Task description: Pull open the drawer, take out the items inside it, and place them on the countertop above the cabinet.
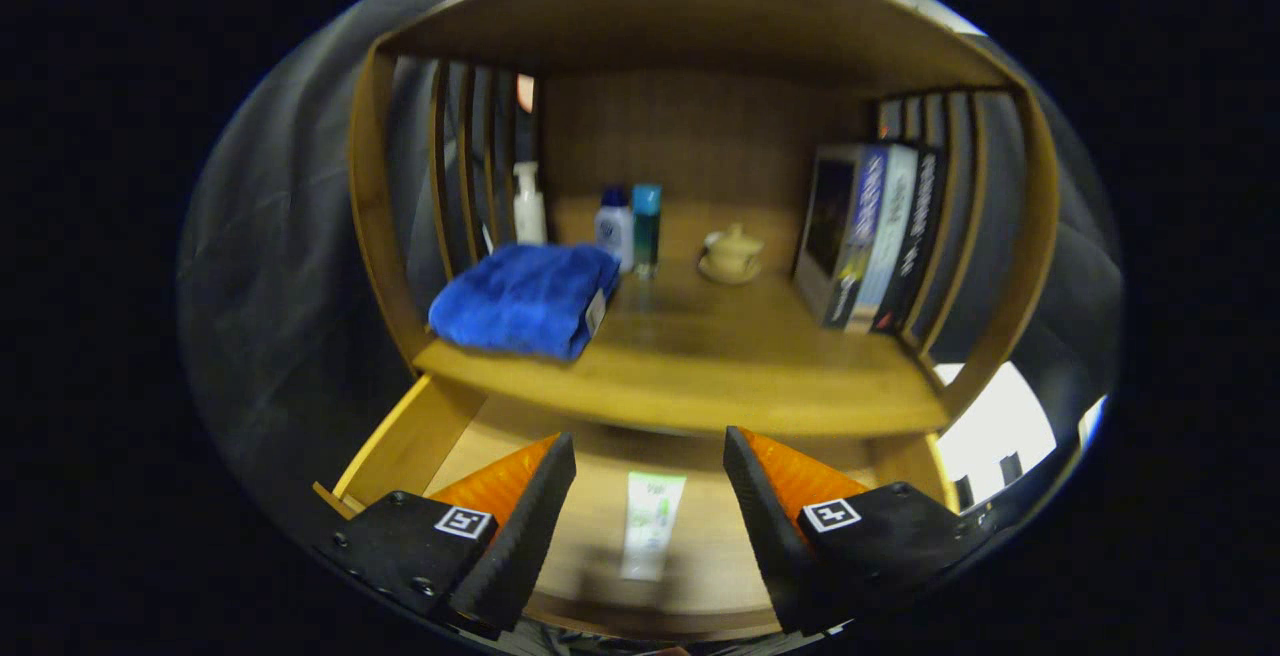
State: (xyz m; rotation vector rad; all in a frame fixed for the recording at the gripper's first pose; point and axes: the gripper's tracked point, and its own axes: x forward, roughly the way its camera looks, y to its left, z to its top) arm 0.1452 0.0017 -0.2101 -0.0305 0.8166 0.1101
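Hovering over the pulled-out drawer (400, 446), our claw (650, 496) is spread wide and holds nothing, with one white-and-green tube (652, 524) lying flat on the drawer floor between its fingers. We judge the step is to grasp that tube, best done by lowering straight down and closing across its narrow width. On the worktop (720, 376) above we count one folded blue towel (525, 298) near left, three bottles (612, 226) and one lidded cup (732, 254) far back, and several books (870, 236) right.

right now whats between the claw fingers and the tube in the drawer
Nothing: in the gripper view the open claw hangs over the pulled-out drawer, and the white-and-green tube lies on the drawer's bare wooden bottom in the gap between the fingers, untouched.
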